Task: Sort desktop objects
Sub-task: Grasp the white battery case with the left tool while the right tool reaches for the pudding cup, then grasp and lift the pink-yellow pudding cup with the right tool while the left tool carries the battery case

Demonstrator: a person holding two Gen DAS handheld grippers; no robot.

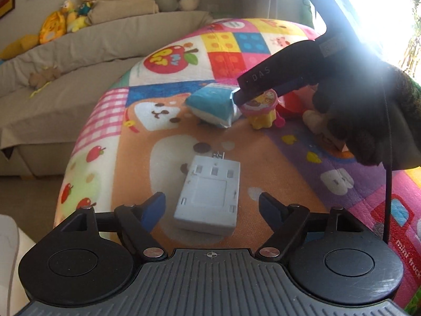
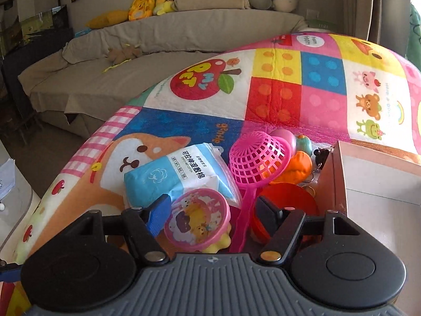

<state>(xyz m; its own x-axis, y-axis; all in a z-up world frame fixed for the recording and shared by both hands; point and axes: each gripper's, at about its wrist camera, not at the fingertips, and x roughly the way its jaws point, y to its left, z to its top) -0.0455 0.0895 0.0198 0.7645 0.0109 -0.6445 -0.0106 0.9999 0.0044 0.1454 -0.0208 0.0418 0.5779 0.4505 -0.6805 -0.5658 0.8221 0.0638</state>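
Note:
My left gripper point(image 1: 211, 208) is open, its jaws on either side of a white power adapter point(image 1: 209, 197) lying on the colourful play mat point(image 1: 110, 137). My right gripper point(image 2: 214, 212) is open around a pink-lidded yellow toy cup point(image 2: 197, 222), not closed on it. In the left wrist view the right gripper point(image 1: 242, 96) reaches over that cup point(image 1: 260, 105). A blue and white wet-wipe pack point(image 2: 176, 176) lies just behind the cup and also shows in the left wrist view point(image 1: 213, 104).
A pink plastic strainer point(image 2: 256, 158), an orange soft toy point(image 2: 298, 167), a red bowl point(image 2: 286, 197) and keyrings crowd the right of the cup. A cardboard box point(image 2: 381, 181) stands at the right. A grey sofa point(image 2: 131, 60) with plush toys lies behind the mat.

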